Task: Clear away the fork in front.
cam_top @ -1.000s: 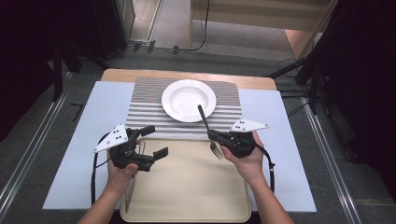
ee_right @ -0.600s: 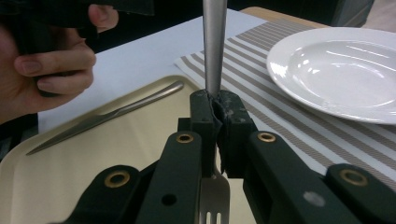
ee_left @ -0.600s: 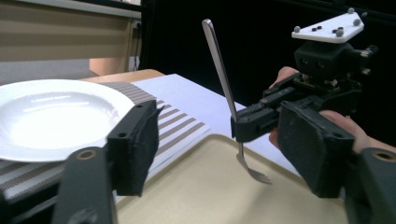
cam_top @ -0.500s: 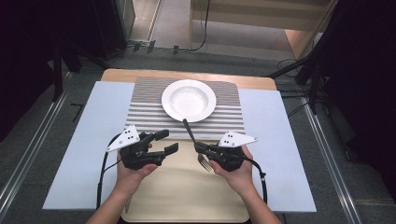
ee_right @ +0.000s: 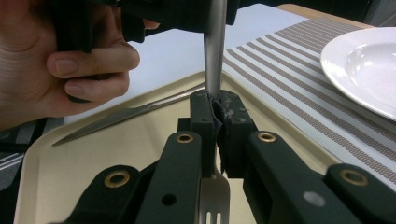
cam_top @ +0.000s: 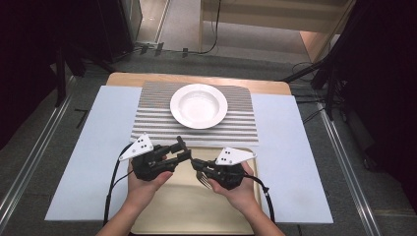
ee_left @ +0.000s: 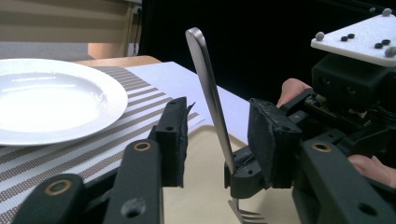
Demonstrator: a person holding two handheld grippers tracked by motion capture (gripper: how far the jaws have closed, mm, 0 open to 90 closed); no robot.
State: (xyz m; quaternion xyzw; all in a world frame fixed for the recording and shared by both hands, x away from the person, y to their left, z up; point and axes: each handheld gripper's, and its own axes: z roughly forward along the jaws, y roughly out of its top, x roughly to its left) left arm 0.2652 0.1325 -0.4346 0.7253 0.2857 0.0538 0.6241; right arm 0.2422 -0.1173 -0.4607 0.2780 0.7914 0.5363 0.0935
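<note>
A: Starting at the left, what is seen relative to the tray (cam_top: 147,216)?

B: Over the tray's far-left part, the left gripper (cam_top: 183,150) is held in the person's left hand (cam_top: 142,189). Its jaws have just been closing and are now at a middling width. The handle of the fork (ee_left: 208,88) is caught between them in the left gripper view, but a clear gap is left on each side, so the handle is not yet pressed by either pad.

A: And the fork itself?

B: It is carried above the tray's far edge, near the middle of that edge. Its handle is pointed up and away from the tray, and its tines (ee_right: 212,205) are hung down toward the tray's surface. It is clamped at the neck by the right gripper (ee_right: 217,119), whose pads are pressed tight on the metal.

A: Where is that right gripper placed?

B: Just right of the left one, over the tray's far-right part, held in the right hand (cam_top: 238,189). The two sets of jaws are brought almost together, tip to tip.

A: Is anything laid on the tray?

B: A knife (ee_right: 121,116) is seen lying flat on it in the right gripper view, toward the tray's left side.

A: And beyond the tray?

B: A striped placemat (cam_top: 147,118) is spread just past the tray's far edge, and a white plate (cam_top: 198,105) is set on it, well apart from the tray. A pale blue sheet (cam_top: 93,147) is laid under all of it.
</note>
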